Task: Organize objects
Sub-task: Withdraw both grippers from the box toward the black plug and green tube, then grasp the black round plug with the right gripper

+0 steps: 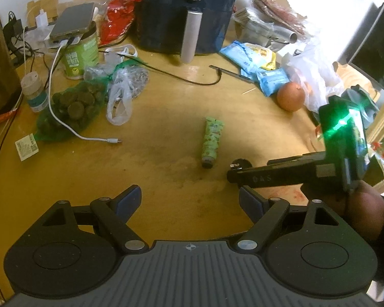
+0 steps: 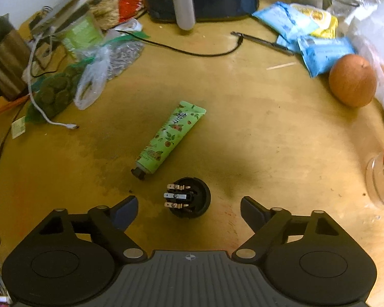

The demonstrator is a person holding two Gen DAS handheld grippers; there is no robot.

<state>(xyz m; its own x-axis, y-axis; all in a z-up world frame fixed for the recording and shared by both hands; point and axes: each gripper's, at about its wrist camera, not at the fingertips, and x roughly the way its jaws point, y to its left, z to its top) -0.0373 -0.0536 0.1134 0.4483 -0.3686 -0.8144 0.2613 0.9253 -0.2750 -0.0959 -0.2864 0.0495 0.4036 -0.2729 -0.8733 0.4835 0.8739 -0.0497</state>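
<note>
Switch (image 2: 188,197), a small black round part with metal terminals up, lies on the counter (image 2: 268,133) between your released right fingers (image 2: 125,211), beside the tube (image 2: 170,138). It looks light and rigid, so take it by the round plastic body, not the thin terminals; your left gripper (image 1: 189,199) is also released and empty.

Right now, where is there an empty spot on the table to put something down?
The bare wood between the green tube and the orange is free, up to the black cable. The small black part sits just ahead of the right claw. The back edge and the left side by the net bag are crowded.
</note>
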